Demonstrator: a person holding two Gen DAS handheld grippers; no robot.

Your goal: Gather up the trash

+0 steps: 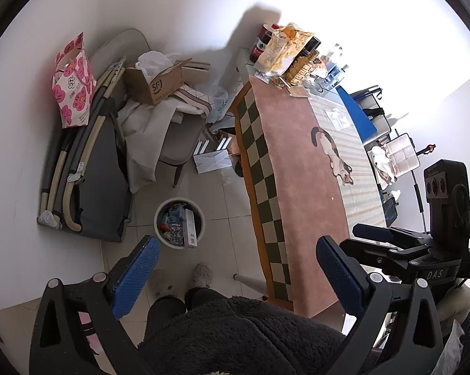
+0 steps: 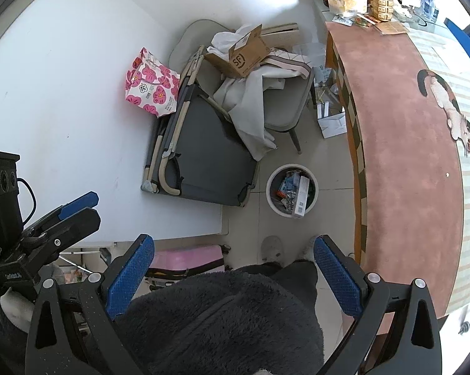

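A white round trash bin (image 1: 179, 222) stands on the tiled floor, filled with wrappers and a white box; it also shows in the right wrist view (image 2: 291, 190). My left gripper (image 1: 235, 276) is open and empty, held high above the floor beside the table. My right gripper (image 2: 235, 273) is open and empty too; it shows in the left wrist view (image 1: 375, 234) over the table's near end. Snack bags and bottles (image 1: 292, 51) stand at the table's far end. A tiny white scrap (image 1: 332, 199) lies on the pink table mat (image 1: 297, 156).
A folded cot (image 1: 88, 168) leans on the left wall with a pink flowered bag (image 1: 74, 84). A chair (image 1: 178, 131) holds cloth and a cardboard box (image 1: 155, 81). White packaging (image 1: 213, 159) lies on the floor by the table. My feet in slippers (image 1: 202, 275) are below.
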